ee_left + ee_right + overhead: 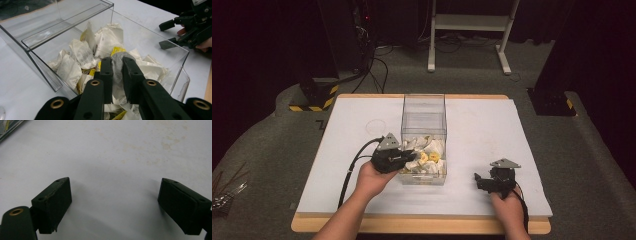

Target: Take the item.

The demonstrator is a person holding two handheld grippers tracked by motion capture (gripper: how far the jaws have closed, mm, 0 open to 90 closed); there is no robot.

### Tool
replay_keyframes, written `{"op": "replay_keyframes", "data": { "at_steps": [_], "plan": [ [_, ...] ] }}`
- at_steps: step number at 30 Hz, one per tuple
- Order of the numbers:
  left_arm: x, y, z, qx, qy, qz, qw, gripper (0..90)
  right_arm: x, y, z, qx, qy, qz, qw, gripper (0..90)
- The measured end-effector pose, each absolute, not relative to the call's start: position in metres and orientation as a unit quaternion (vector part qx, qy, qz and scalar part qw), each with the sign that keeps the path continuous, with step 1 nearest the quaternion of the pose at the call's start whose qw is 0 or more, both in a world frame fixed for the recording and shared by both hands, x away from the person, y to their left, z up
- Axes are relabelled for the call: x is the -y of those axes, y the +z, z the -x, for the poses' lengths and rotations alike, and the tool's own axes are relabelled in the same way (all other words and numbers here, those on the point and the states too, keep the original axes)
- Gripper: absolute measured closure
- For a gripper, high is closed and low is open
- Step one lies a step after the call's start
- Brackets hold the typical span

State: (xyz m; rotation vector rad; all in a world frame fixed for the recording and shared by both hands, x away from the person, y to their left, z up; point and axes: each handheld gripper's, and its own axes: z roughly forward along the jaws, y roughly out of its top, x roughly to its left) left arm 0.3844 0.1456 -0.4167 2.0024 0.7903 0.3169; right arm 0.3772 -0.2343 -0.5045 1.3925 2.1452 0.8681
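A clear plastic box [424, 117] stands mid-table, its near half heaped with white and yellow paper packets [427, 157]. My left gripper [408, 156] reaches over the box's left wall into the heap. In the left gripper view it [117, 62] is shut on a crumpled white packet [119, 55] that sticks up between the jaws above the other packets [82, 53]. My right gripper [479, 179] rests low over the bare table to the right of the box, open. In the right gripper view its jaws [113, 195] stand wide apart with nothing between them.
The white tabletop [492, 125] has a wooden front edge. A small clear round lid [375, 126] lies left of the box. The box's clear walls [40, 62] surround the left jaws. The right gripper [175, 33] shows beyond the box. Black stands and a white frame stand on the floor behind.
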Motion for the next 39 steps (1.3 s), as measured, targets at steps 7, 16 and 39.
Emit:
{"op": "replay_keyframes", "data": {
  "at_steps": [7,16,39],
  "plan": [
    [-0.150,-0.416,-0.382,-0.321,0.136,-0.798,0.492,79.2,0.234,-0.505,-0.377,-0.776,0.314,-0.502,0.220,12.2],
    [-0.157,-0.419,-0.380,-0.328,0.142,-0.769,0.531,79.2,0.234,-0.504,-0.377,-0.776,0.314,-0.501,0.219,12.6],
    [-0.173,-0.410,-0.374,-0.337,0.155,-0.722,0.584,79.2,0.234,-0.504,-0.377,-0.776,0.314,-0.500,0.220,12.7]
  ]
}}
